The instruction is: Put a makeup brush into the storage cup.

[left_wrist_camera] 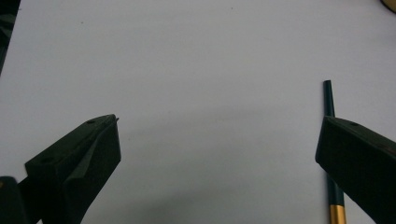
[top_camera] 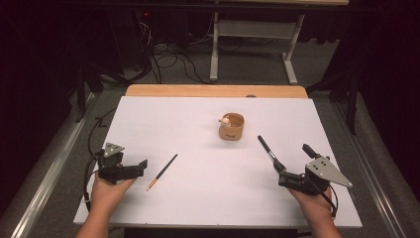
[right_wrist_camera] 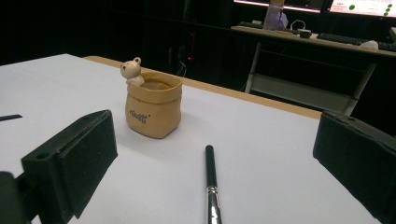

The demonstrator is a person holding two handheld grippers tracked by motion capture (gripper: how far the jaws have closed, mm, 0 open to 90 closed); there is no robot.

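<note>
High view puts both hands at the near edge of the white worktop (top_camera: 163, 109), each with a gripper resting low. The left gripper (top_camera: 140, 167) has its jaws spread wide and empty; a dark brush with a gold ferrule (top_camera: 162, 172) lies flat just beside its right jaw, apart from it as far as the left gripper view lets me judge, since the jaw covers part of the handle. The right gripper (top_camera: 280, 171) likewise stands wide open and holds nothing, while a black brush with a silver ferrule (top_camera: 266, 150) lies on the sheet between its jaws, tip pointing away toward the middle of the worktop. Farther back, near the centre, sits a tan sack-shaped cup (top_camera: 232, 126) with a small bear figure (top_camera: 225, 120) on its rim, upright and apparently empty, well apart from both brushes.

My reading is that the work is at the pick-up step, with neither brush gripped yet. Next, the right jaws need to drop around the black handle and close squarely, then lift it toward the cup.
</note>
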